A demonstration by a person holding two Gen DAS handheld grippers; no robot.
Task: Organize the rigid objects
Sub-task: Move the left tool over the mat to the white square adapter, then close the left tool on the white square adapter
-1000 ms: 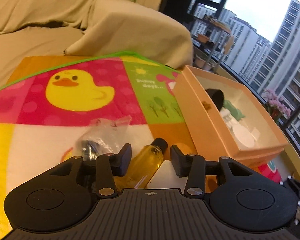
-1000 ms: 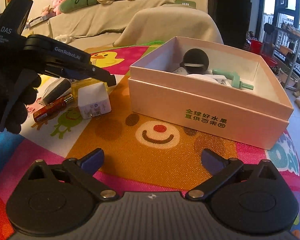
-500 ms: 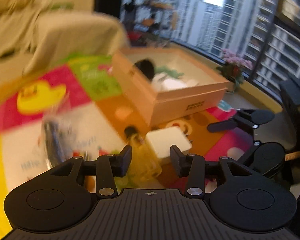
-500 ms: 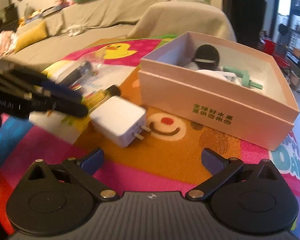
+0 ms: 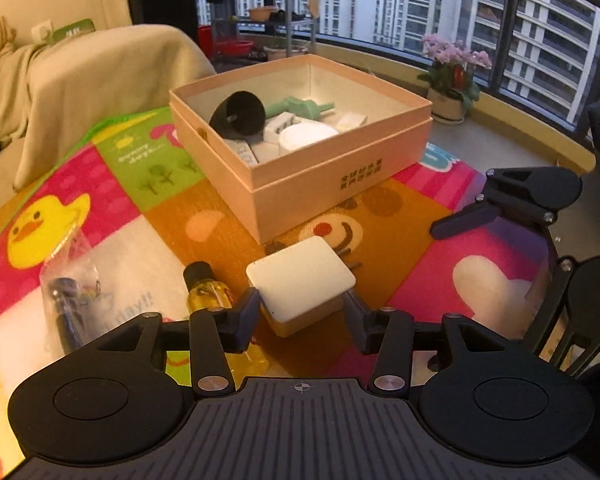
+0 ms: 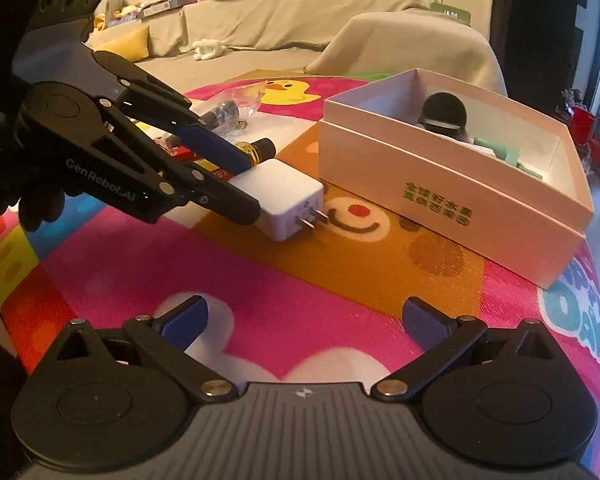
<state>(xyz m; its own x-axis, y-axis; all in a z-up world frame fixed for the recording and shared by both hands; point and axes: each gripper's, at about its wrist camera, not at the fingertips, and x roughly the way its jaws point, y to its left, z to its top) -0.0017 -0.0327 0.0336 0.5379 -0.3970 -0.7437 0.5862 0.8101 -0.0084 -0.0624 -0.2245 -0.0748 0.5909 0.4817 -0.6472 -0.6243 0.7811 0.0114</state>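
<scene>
The white charger [image 5: 300,276] lies on the colourful mat [image 6: 300,280], between the left gripper's [image 5: 300,316] parted fingers, not yet pinched. It looks rigid, light and smooth-sided, so flat opposite faces suit a grip, clear of the prongs. The right gripper [image 6: 304,320] hovers spread and empty. Beyond stands the pink box [image 5: 340,184].

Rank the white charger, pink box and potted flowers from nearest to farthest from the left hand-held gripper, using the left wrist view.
From the left hand-held gripper:
1. White charger, between its fingers.
2. Pink box, ahead, centre.
3. Potted flowers, far right by the window.
</scene>
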